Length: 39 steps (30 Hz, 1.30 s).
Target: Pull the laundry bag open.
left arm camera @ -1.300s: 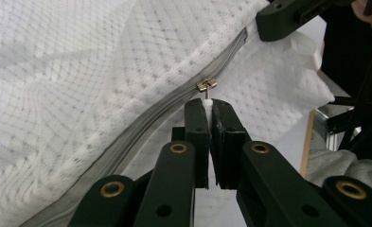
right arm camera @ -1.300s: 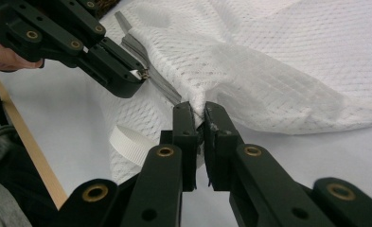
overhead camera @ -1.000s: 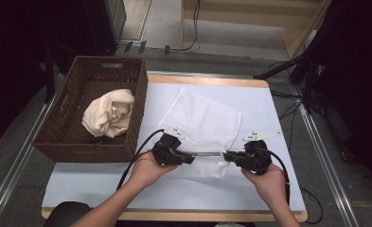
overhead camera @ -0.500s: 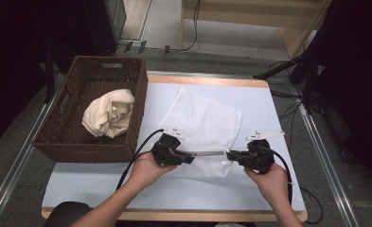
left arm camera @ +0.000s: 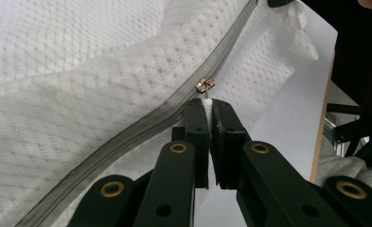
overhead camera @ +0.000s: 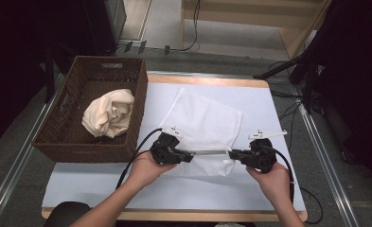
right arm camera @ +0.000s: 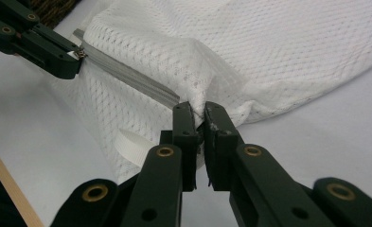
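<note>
The white mesh zippered laundry bag lies mid-table, at three o'clock from the brown wicker basket. Nothing has shifted: left gripper stays clamped on the zipper's pull tab, right gripper pinches the bag's corner, so the zip waits, taut.

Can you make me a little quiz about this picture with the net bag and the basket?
1. True or false: the left gripper pinches the zip pull of the white net bag.
2. What lies in the brown basket?
A. a cream cloth
B. a red ball
C. a pair of shoes
3. Fill the gap: the right gripper is shut on the bag's ____, at the end of the grey zip.

Key:
1. True. Its jaws clamp the white tab that hangs from the metal slider.
2. A, the crumpled cream cloth.
3. Corner. The zip runs stretched between the two grippers above the table.
</note>
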Available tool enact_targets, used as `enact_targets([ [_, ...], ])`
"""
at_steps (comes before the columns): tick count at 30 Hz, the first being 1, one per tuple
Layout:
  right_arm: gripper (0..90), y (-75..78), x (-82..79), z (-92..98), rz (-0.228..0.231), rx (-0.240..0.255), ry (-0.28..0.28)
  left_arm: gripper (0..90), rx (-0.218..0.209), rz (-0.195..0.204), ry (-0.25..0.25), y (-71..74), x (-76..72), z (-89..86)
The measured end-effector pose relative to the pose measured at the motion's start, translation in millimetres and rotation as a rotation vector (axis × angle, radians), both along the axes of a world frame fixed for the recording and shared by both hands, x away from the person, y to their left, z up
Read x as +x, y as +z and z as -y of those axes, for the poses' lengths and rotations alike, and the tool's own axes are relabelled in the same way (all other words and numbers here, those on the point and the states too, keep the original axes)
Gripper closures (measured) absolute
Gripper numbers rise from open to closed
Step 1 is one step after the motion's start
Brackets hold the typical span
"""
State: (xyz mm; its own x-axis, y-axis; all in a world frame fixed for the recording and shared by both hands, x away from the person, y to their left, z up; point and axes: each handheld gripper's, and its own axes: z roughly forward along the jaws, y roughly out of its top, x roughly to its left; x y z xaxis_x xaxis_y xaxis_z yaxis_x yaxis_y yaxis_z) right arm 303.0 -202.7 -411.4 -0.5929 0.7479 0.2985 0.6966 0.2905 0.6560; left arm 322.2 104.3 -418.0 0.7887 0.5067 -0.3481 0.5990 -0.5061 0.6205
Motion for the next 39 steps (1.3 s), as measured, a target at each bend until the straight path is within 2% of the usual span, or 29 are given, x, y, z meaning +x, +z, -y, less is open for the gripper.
enact_targets([
  [6, 85.7, -1.6, 3.1, 7.7, -0.010, -0.001, -0.024, 86.8, 0.006, 0.007, 0.013, 0.6, 1.6, -4.1],
  [9, 85.7, -1.8, 4.3, 10.8, -0.007, 0.002, -0.027, 86.9, 0.001, -0.003, 0.012, 1.4, 2.7, -5.9],
  [27, 85.7, -2.6, 4.9, 10.5, -0.026, 0.006, -0.024, 86.9, -0.002, -0.008, 0.015, 1.5, 2.7, -7.1],
  [39, 85.8, -1.6, 5.0, 12.1, -0.023, 0.005, -0.019, 87.0, -0.002, -0.012, 0.017, 2.3, 3.9, -11.2],
])
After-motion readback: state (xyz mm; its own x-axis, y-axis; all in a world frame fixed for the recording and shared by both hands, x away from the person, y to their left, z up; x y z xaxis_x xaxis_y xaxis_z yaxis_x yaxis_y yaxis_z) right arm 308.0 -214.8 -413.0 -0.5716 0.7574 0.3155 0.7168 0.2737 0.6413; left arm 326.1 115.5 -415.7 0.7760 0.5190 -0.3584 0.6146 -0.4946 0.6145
